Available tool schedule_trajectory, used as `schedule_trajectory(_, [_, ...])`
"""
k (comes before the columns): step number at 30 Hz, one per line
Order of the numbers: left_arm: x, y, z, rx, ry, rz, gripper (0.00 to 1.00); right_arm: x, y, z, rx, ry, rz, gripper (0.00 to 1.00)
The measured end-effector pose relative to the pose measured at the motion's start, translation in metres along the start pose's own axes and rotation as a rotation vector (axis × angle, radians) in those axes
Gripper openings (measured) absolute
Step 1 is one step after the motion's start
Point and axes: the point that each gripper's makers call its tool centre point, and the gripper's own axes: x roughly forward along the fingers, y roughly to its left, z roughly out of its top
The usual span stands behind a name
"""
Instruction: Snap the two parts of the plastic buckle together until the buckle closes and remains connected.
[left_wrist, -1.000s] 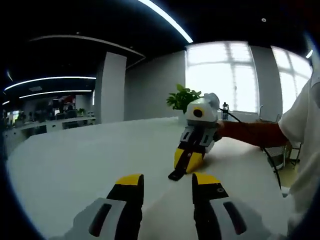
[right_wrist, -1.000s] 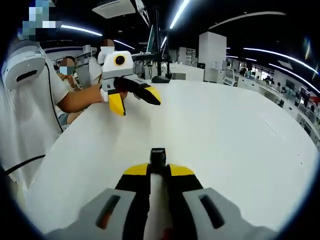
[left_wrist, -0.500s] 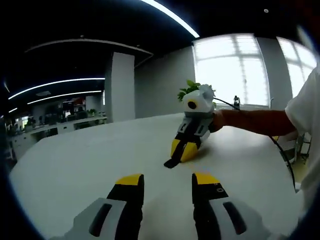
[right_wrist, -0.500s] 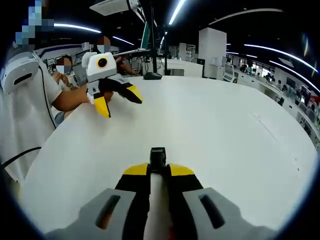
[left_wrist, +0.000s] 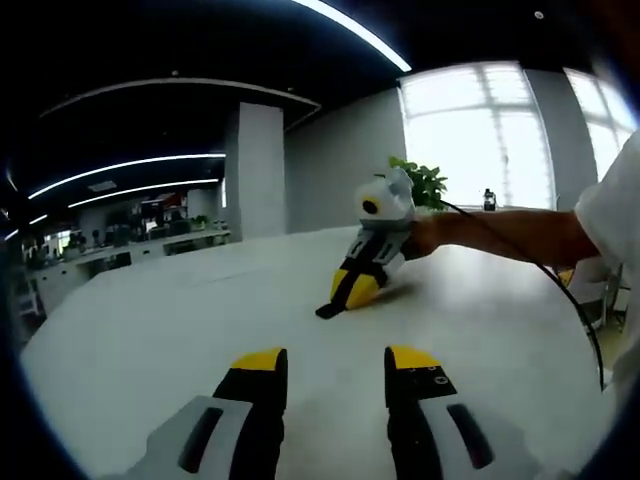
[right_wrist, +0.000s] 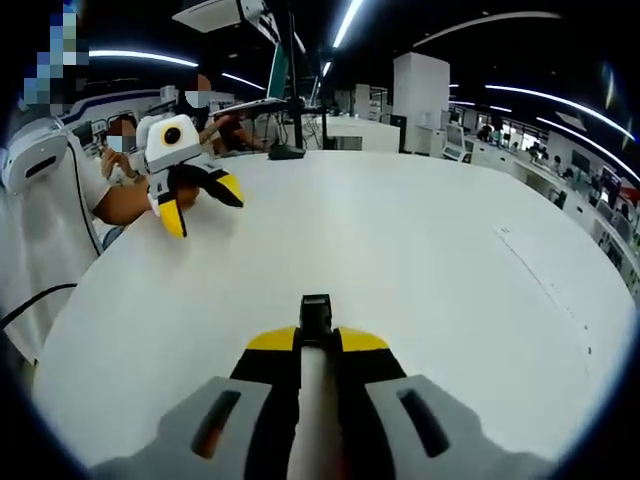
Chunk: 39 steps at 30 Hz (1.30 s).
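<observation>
Two yellow-tipped jaws of the left gripper (left_wrist: 335, 368) stand apart, grasping nothing, above the white table (left_wrist: 150, 340). Right gripper view: right gripper (right_wrist: 316, 338) clamps a black buckle (right_wrist: 316, 310) part, protruding ahead of its tips.

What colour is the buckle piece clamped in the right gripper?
Black; the buckle piece shows best in the right gripper view.

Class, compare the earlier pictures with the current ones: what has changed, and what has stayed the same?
The two claws have drawn apart: each looks smaller and farther off in the other's view. The right claw stays shut on the black buckle part; the left claw stays open and empty above the white table.
</observation>
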Motion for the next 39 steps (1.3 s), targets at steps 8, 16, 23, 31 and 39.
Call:
schedule_trajectory(8, [0.002, -0.001, -0.003, 0.002, 0.018, 0.011, 0.39, -0.002, -0.006, 0.0, -0.013, 0.021, 0.009, 0.12])
schedule_trajectory(16, [0.002, 0.0, -0.005, 0.01, 0.027, 0.011, 0.38, 0.002, -0.027, -0.002, 0.004, 0.011, 0.006, 0.12])
schedule_trajectory(23, [0.002, 0.001, -0.007, 0.01, 0.031, 0.008, 0.37, 0.003, -0.04, -0.002, 0.018, -0.004, -0.004, 0.12])
schedule_trajectory(31, [0.003, -0.001, -0.006, -0.002, 0.029, -0.002, 0.37, 0.001, -0.038, -0.003, 0.021, -0.012, -0.001, 0.12])
schedule_trajectory(39, [0.003, -0.004, -0.005, -0.004, 0.026, -0.005, 0.37, -0.001, -0.033, -0.003, 0.009, -0.011, -0.005, 0.12])
